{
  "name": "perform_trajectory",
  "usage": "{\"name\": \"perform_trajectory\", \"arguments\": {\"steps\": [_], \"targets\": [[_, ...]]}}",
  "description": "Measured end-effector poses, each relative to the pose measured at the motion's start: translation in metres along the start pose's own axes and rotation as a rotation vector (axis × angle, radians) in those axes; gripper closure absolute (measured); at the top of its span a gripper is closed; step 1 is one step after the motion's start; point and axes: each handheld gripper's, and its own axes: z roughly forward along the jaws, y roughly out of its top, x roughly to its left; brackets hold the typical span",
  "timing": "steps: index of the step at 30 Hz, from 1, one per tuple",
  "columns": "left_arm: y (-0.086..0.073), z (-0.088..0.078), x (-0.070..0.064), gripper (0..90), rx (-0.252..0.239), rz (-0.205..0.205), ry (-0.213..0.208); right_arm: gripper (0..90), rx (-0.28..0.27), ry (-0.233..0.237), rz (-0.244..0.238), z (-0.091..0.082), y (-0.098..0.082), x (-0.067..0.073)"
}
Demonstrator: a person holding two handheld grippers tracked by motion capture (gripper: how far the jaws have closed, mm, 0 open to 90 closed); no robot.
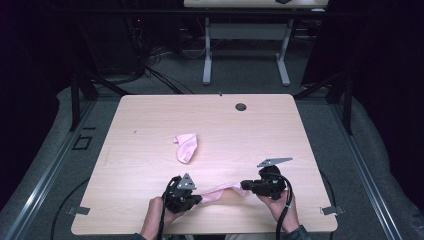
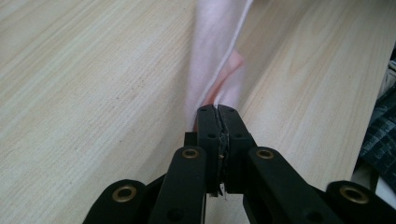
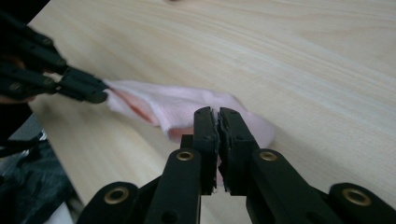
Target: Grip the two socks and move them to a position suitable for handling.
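A person sits at the bottom of the high view with a claw in each hand, and both claws hold the same pink sock (image 1: 222, 191) low on the table (image 1: 150, 125). The left claw (image 1: 186, 196) is squeezed tight on one end of this sock, at the lower middle of the frame. The right claw (image 1: 250, 187) is squeezed tight on the other end, a bit to the right. The sock hangs like a little bridge between them, most likely so the person can pull it straight or open it up. In the left gripper view the two black jaws are pressed together at the middle of the frame, and the pink cloth runs up and away from them to the top. In the right gripper view the jaws pinch the sock near the middle, and the other claw grips the far end at the left side. A second pink sock (image 1: 186, 147) lies by itself near the middle of the table, well apart from the claws, folded over and not touched. It looks like the mate of the first one, maybe waiting to be paired up
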Motion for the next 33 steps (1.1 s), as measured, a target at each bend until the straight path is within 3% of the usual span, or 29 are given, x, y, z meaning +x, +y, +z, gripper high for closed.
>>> {"name": "perform_trajectory", "arguments": {"steps": [3, 7, 8, 10, 11, 12, 13, 15, 18, 26, 29, 30, 31, 33], "targets": [[-0.001, 0.001, 0.005, 80.7, 0.003, -0.024, 0.005, 77.5, 0.011, -0.033, 0.015, 0.012, 0.004, -0.010], [-0.002, -0.002, 0.007, 65.2, -0.001, -0.046, 0.012, 68.7, 0.016, -0.066, -0.020, 0.017, 0.006, -0.012], [-0.002, -0.004, 0.005, 61.2, -0.010, -0.048, 0.022, 62.7, 0.014, -0.084, -0.101, 0.013, 0.005, -0.006], [-0.003, -0.008, 0.003, 55.2, -0.014, -0.065, 0.034, 59.5, 0.003, -0.086, -0.185, 0.010, 0.002, 0.004], [-0.004, -0.012, 0.001, 53.4, -0.027, -0.093, 0.055, 58.7, 0.006, -0.084, -0.232, 0.010, 0.000, 0.010], [-0.004, -0.012, 0.001, 53.4, -0.027, -0.093, 0.055, 58.5, 0.013, -0.093, -0.284, 0.011, -0.003, 0.017], [-0.005, -0.014, -0.002, 53.7, -0.045, -0.123, 0.074, 58.1, 0.022, -0.088, -0.333, 0.012, -0.006, 0.025], [-0.005, -0.014, -0.009, 55.9, -0.051, -0.138, 0.105, 58.0, 0.049, -0.077, -0.415, 0.018, -0.011, 0.037], [-0.004, -0.012, -0.015, 58.5, -0.045, -0.128, 0.125, 56.9, 0.085, -0.067, -0.497, 0.030, -0.019, 0.049], [0.004, 0.008, -0.028, 66.3, -0.006, -0.092, 0.143, 53.3, 0.125, -0.079, -0.556, 0.051, -0.027, 0.053], [0.005, 0.015, -0.027, 73.0, 0.009, -0.086, 0.158, 66.1, 0.126, -0.094, -0.568, 0.054, -0.028, 0.053], [0.005, 0.015, -0.027, 75.4, 0.009, -0.086, 0.158, 66.1, 0.126, -0.094, -0.568, 0.054, -0.028, 0.053], [0.006, 0.019, -0.028, 78.3, 0.026, -0.064, 0.163, 75.2, 0.112, -0.115, -0.563, 0.054, -0.027, 0.052], [0.006, 0.021, -0.028, 83.7, 0.029, -0.048, 0.169, 82.5, 0.108, -0.118, -0.554, 0.054, -0.027, 0.051]]}}
